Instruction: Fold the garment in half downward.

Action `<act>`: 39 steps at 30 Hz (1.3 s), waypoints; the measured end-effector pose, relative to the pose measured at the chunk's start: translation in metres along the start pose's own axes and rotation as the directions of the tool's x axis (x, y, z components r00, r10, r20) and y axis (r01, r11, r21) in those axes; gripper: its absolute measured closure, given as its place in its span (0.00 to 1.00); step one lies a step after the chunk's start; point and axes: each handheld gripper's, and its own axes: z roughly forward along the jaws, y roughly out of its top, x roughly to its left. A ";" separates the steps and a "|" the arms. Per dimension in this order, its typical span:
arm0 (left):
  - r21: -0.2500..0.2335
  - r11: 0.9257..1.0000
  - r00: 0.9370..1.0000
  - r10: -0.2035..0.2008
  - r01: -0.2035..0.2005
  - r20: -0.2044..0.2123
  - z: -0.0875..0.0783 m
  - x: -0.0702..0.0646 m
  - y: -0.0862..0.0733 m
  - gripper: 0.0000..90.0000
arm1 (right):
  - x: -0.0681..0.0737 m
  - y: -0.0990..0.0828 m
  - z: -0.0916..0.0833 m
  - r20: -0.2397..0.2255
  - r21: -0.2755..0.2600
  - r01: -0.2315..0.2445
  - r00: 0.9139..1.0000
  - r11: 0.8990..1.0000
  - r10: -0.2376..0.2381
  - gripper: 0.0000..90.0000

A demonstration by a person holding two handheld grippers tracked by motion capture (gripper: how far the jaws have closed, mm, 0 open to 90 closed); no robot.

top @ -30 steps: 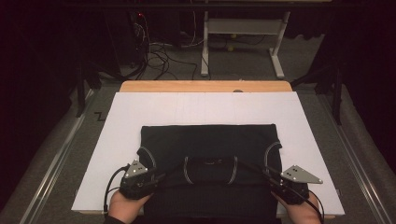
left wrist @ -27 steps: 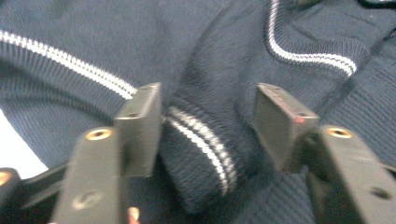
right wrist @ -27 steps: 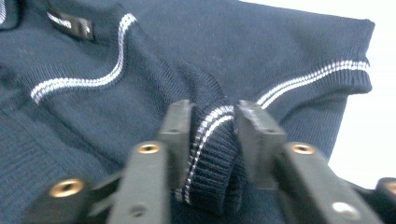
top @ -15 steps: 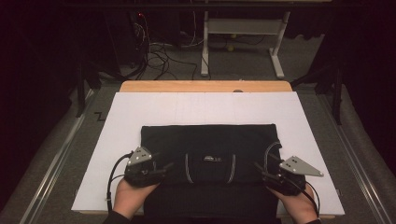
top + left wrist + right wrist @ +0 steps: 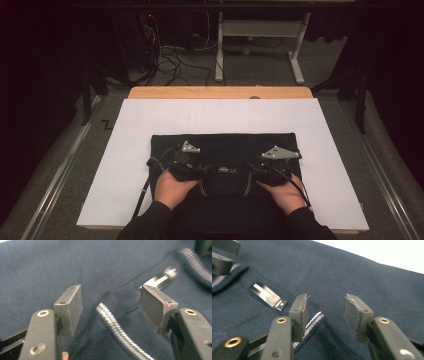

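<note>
A dark navy garment (image 5: 225, 150) lies folded flat on the white sheet (image 5: 125, 150) that covers the table, a little toward six o'clock from the sheet's middle. No container stands on the surface.

The left gripper (image 5: 192, 169) sits on the garment at about seven o'clock from its middle, the right gripper (image 5: 260, 172) at about five o'clock, both near the collar (image 5: 225, 182). In the left gripper view the jaws stand spread with the striped collar edge (image 5: 112, 317) running up between them, pads clear of the cloth. The right gripper's jaws are likewise parted (they have just been closing), with a striped rib edge (image 5: 314, 321) between them and a black label (image 5: 268, 296) at ten o'clock.

A strip of wooden table edge (image 5: 220, 92) shows at twelve o'clock beyond the sheet. Behind it, grey carpet, a tangle of cables (image 5: 170, 60) and a white desk frame (image 5: 260, 35) stand in a dark room.
</note>
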 end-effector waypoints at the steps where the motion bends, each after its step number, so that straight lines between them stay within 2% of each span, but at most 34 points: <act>1: 0.014 1.000 1.000 0.001 -0.001 -0.002 0.004 0.001 -0.001 0.39 | 0.001 0.000 0.003 -0.005 0.021 -0.002 1.000 1.000 0.002 0.64; 3: 0.034 0.999 1.000 0.007 -0.007 -0.008 0.009 0.001 -0.003 0.42 | 0.003 -0.001 0.008 -0.016 0.043 0.004 1.000 0.999 -0.004 0.66; 5: 0.024 1.000 1.000 0.008 -0.008 -0.010 0.009 0.001 -0.005 0.48 | 0.005 -0.002 0.012 -0.015 0.059 0.015 1.000 0.998 -0.015 0.66; 7: 0.018 1.000 1.000 0.006 -0.006 0.008 0.008 0.001 -0.005 0.56 | 0.006 -0.002 0.014 -0.025 0.068 0.011 1.000 0.998 -0.010 0.69; 8: 0.018 1.000 1.000 0.019 -0.019 0.011 0.008 -0.001 -0.006 0.59 | 0.006 -0.002 0.014 -0.036 0.072 0.007 0.999 0.997 -0.004 0.72; 9: 0.021 0.999 0.999 0.039 -0.040 0.008 0.008 -0.002 -0.007 0.62 | 0.006 -0.002 0.014 -0.045 0.070 0.005 0.999 0.998 -0.002 0.75; 10: 0.014 0.998 0.998 0.060 -0.060 0.003 0.005 -0.004 -0.009 0.66 | 0.007 -0.002 0.013 -0.042 0.063 0.016 0.999 0.998 -0.013 0.81; 11: -0.002 0.998 0.998 0.066 -0.066 0.004 0.003 -0.005 -0.010 0.74 | 0.008 -0.003 0.010 -0.032 0.041 0.028 0.999 0.999 -0.026 0.88; 13: -0.051 0.997 0.998 0.058 -0.057 0.024 -0.006 -0.004 -0.014 0.80 | 0.007 -0.003 0.004 -0.046 -0.001 0.026 0.999 1.000 -0.026 0.91; 14: -0.080 0.995 0.998 0.063 -0.061 0.025 -0.011 -0.005 -0.017 0.81 | 0.008 -0.004 0.000 -0.049 -0.022 0.029 0.998 0.999 -0.030 0.92; 17: -0.126 0.990 0.996 0.076 -0.071 0.036 -0.021 -0.008 -0.025 0.81 | 0.013 -0.006 -0.010 -0.042 -0.069 0.067 0.997 0.995 -0.070 0.92; 20: -0.173 0.982 0.995 0.087 -0.079 0.039 -0.034 -0.012 -0.034 0.81 | 0.017 -0.010 -0.021 -0.053 -0.112 0.080 0.995 0.991 -0.086 0.92; 23: -0.187 0.977 0.992 0.114 -0.104 0.048 -0.043 -0.017 -0.041 0.81 | 0.021 -0.014 -0.033 -0.064 -0.152 0.091 0.993 0.984 -0.102 0.92; 29: -0.241 0.960 0.986 0.158 -0.141 0.052 -0.061 -0.028 -0.059 0.81 | 0.030 -0.025 -0.057 -0.105 -0.219 0.108 0.985 0.970 -0.134 0.92; 33: -0.243 0.958 0.982 0.177 -0.155 0.069 -0.066 -0.036 -0.069 0.80 | 0.036 -0.035 -0.067 -0.112 -0.237 0.120 0.982 0.964 -0.149 0.92; 35: -0.256 0.952 0.979 0.190 -0.165 0.076 -0.069 -0.041 -0.072 0.80 | 0.038 -0.040 -0.071 -0.115 -0.238 0.130 0.980 0.963 -0.161 0.92; 39: -0.260 0.948 0.974 0.212 -0.185 0.082 -0.075 -0.049 -0.080 0.80 | 0.041 -0.049 -0.078 -0.127 -0.242 0.138 0.977 0.960 -0.173 0.92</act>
